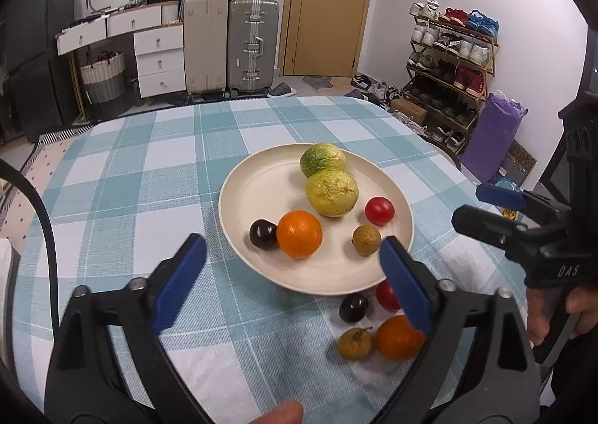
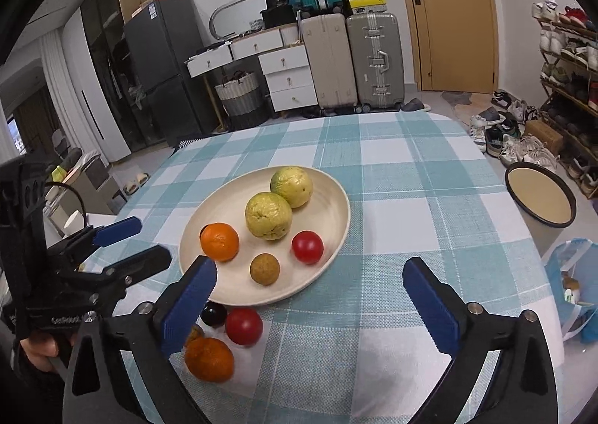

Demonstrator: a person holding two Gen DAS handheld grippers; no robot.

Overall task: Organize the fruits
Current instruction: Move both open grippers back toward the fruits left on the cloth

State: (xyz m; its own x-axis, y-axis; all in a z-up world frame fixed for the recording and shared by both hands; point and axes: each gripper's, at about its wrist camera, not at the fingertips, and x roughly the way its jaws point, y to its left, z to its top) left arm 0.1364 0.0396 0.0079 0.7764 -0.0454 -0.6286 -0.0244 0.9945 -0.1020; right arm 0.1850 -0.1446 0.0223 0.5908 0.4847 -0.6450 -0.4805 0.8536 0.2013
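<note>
Plate (image 1: pixel 239 192): cream, on the checked tablecloth (image 1: pixel 142 177), ahead of both claws.
On plate: two guavas (image 1: pixel 332 193), one orange (image 1: pixel 299 234), one dark plum (image 1: pixel 262 234), one red tomato-like fruit (image 1: pixel 379 210), one small brown longan-type fruit (image 1: pixel 366 240); species of the small ones uncertain through the fisheye.
Off plate: four fruits in a cluster on the cloth, just short of the plate's near rim: second orange (image 2: pixel 209 359), red fruit (image 2: pixel 243 326), dark plum (image 2: pixel 213 313), brown fruit (image 1: pixel 354 343).
Left gripper (image 1: pixel 293 276): spread wide, empty; the cluster lies beside its right finger.
Right gripper (image 2: pixel 310 306): spread wide, empty; the cluster lies at its left finger, partly hidden behind it.
Progress: judged a little past halfway; six fruits plated, four left.
Remaining: pick up each loose fruit and set it on the plate.
</note>
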